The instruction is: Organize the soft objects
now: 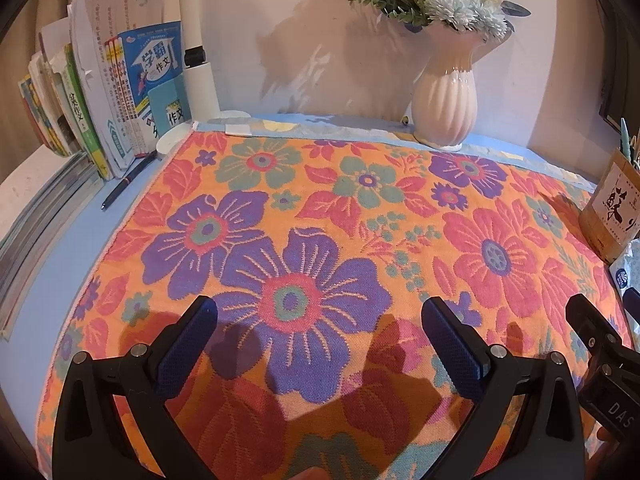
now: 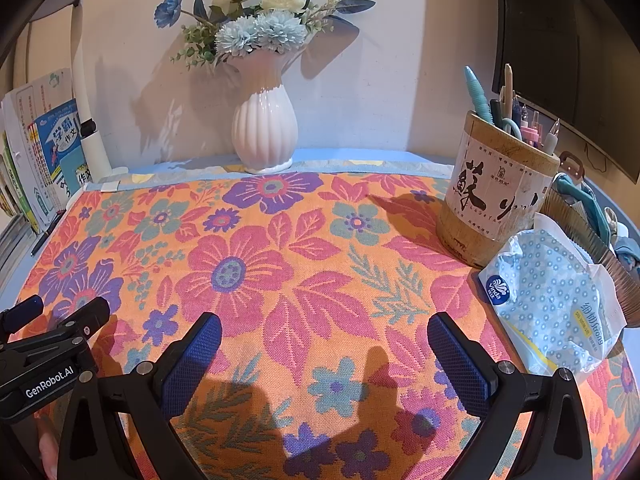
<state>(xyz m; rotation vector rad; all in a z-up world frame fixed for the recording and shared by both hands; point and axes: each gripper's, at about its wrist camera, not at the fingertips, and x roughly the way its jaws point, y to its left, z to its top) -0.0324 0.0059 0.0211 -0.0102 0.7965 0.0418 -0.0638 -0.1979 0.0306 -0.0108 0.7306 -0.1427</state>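
On the blue desk [image 1: 60, 264], a floral towel [image 1: 320, 208] lies spread flat. Left gripper [image 1: 320, 320] and right gripper [image 2: 324, 336] hover over its six-o'clock edge, both spread wide, grasping nothing.

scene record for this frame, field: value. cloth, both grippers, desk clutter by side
cloth: floral towel, spread flat over the blue desk, not yet folded
left gripper: open, above the towel's near part, holding nothing
right gripper: open, above the towel, holding nothing
back edge: white vase with artificial flowers, against the wall
left side: upright books, dark pen on the desk, white lamp post
right side: bamboo pen holder, tissue pack in front of it
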